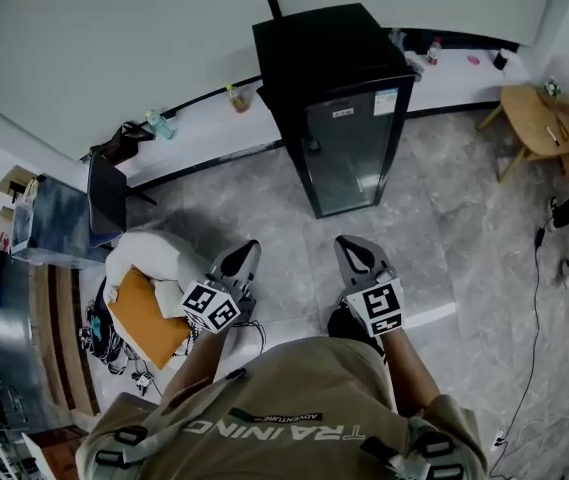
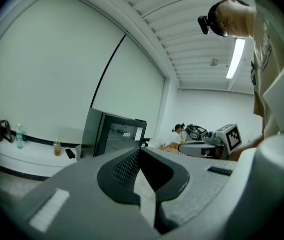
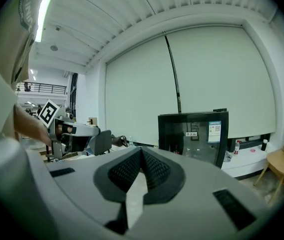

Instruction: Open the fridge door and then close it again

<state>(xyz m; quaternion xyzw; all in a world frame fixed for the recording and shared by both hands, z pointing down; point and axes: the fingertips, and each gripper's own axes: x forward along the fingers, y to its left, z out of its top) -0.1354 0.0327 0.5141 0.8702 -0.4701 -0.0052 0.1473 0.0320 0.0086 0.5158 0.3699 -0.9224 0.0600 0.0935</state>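
Note:
A black fridge [image 1: 339,108] with a glass door stands shut against the far wall; it also shows in the left gripper view as the fridge [image 2: 114,136] and in the right gripper view as the fridge [image 3: 196,136]. My left gripper [image 1: 247,251] is held low in front of me, well short of the fridge, jaws shut and empty. The right gripper [image 1: 347,246] hangs beside it, likewise shut with nothing in it. Both point toward the fridge door from about a metre away.
A low white ledge [image 1: 194,133] along the wall carries bottles [image 1: 161,124]. A wooden stool [image 1: 539,118] stands at the right. White cushions and an orange pad [image 1: 149,313] lie at my left. A black chair [image 1: 107,198] and a cable [image 1: 534,308] are on the grey floor.

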